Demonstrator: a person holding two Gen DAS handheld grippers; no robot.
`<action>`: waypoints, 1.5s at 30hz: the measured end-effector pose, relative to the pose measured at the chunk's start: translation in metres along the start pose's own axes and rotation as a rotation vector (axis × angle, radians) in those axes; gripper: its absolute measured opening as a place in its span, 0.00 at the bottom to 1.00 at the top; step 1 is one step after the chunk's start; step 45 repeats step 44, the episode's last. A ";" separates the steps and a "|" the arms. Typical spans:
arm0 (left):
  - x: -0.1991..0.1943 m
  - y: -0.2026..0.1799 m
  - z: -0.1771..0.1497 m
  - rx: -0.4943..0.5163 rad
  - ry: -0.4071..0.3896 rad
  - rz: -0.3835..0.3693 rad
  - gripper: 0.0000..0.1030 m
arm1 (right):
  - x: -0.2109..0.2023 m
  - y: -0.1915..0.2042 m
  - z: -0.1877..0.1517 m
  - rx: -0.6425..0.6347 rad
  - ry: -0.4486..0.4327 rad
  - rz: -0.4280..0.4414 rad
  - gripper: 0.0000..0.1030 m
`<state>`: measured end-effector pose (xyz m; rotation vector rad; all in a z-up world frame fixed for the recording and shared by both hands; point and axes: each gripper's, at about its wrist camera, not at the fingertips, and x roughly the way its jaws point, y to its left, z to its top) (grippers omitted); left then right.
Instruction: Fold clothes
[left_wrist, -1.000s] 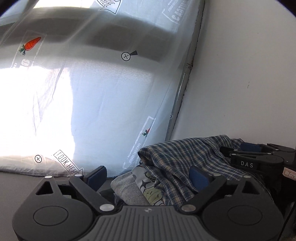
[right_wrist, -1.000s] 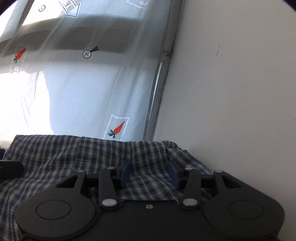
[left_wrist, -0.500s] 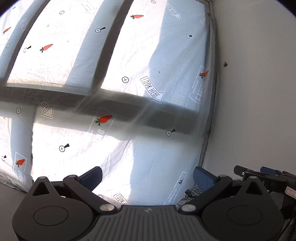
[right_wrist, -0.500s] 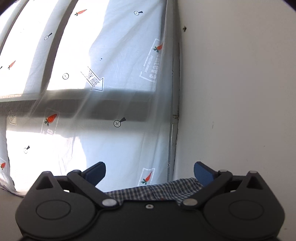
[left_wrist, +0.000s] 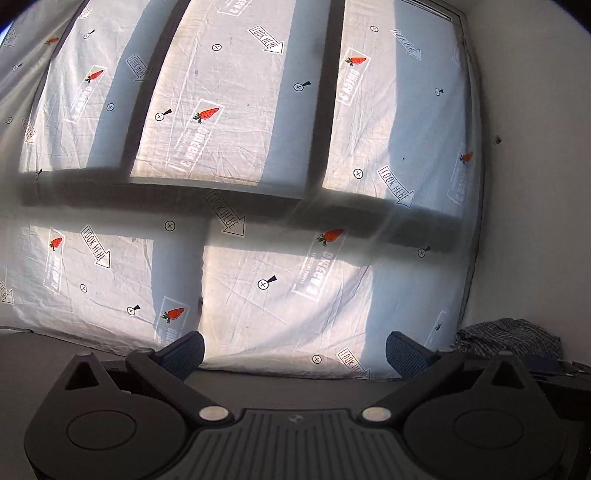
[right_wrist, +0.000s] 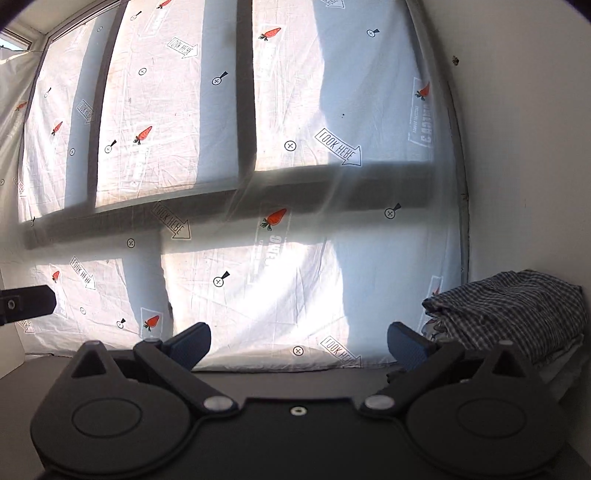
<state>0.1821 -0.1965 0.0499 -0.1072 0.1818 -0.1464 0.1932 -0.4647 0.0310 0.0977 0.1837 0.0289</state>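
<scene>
Left gripper (left_wrist: 294, 350) is seen spread wide with nothing between the blue pads (left_wrist: 184, 352). Right gripper (right_wrist: 298, 345) is likewise released and empty. The folded plaid shirt (right_wrist: 513, 314) is stacked on a small pile of clothes at the far right, against the white wall (right_wrist: 535, 147), just beyond the right gripper's right finger and apart from it. From the left wrist view the shirt (left_wrist: 509, 334) is seen far right, past the right finger. The backdrop is filled by a carrot-printed sheet (left_wrist: 258, 166) over a window.
</scene>
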 end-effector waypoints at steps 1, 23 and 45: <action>-0.010 0.013 -0.004 0.014 0.023 0.003 1.00 | -0.008 0.019 -0.007 0.005 0.019 -0.001 1.00; -0.160 0.176 -0.052 0.041 0.304 0.079 1.00 | -0.155 0.251 -0.100 -0.063 0.406 -0.047 1.00; -0.184 0.192 -0.066 0.013 0.358 0.055 1.00 | -0.177 0.268 -0.116 -0.094 0.425 -0.051 1.00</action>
